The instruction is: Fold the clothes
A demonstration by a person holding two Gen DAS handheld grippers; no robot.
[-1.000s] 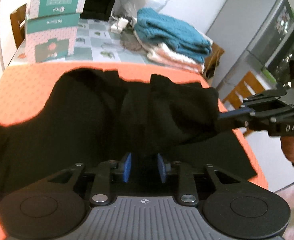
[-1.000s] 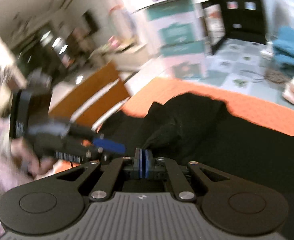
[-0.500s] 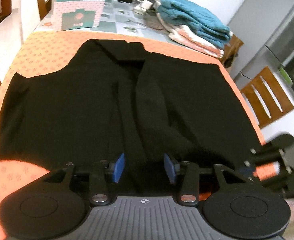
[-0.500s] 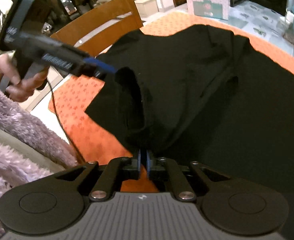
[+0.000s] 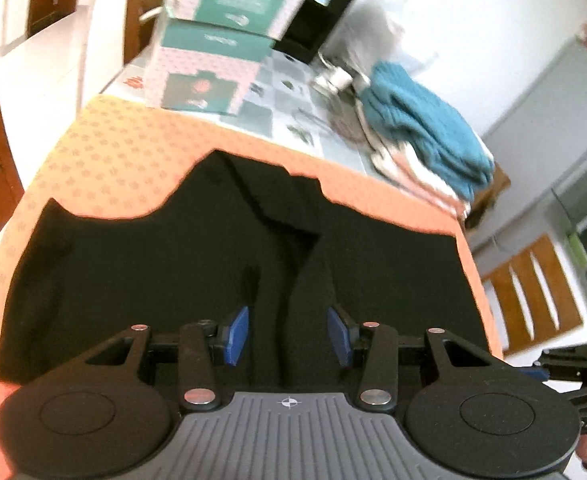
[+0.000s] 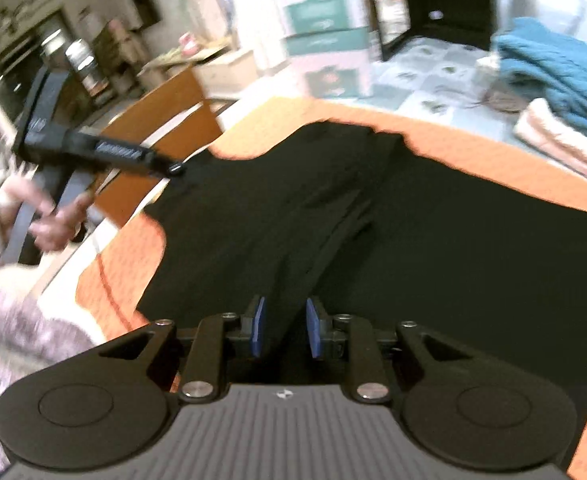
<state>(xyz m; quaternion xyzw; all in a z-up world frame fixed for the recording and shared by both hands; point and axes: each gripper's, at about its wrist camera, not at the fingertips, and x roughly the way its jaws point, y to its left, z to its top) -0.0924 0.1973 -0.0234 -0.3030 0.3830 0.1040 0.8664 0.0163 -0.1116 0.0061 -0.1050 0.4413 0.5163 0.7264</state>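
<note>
Left wrist view
Left gripper (image 5: 289,336): jaws spread wide, blue pads well apart, nothing between them but the cloth lying below.
Black garment (image 5: 153,264): spread flat on the orange tablecloth (image 5: 105,148); a raised fold runs down its middle toward the gap between the pads.
Right gripper (image 5: 565,364): seen at the right edge, just off the garment's corner; from here I cannot tell how its jaws stand.
Far end of table: two stacked teal-and-pink boxes (image 5: 213,40), a black appliance (image 5: 317,20) beside them, and a pile of folded knitwear (image 5: 425,128) with a teal piece on top.
Wooden chair (image 5: 533,296): beyond the table's right side.

Right wrist view
Right gripper (image 6: 283,332): jaws parted, blue pads apart, holding nothing; the garment's central fold lies under the gap.
Black garment (image 6: 453,264): flat on the orange tablecloth (image 6: 433,136), covering most of it.
Left gripper (image 6: 175,168): held by a hand (image 6: 57,220) at the left, its tip at the garment's far left edge; blurred, jaws not readable here.
Sleeve (image 6: 17,344): fuzzy pale fabric at the lower left.
Background: the boxes (image 6: 321,36) and the knitwear pile (image 6: 557,76) at the table's far end, all motion-blurred.
</note>
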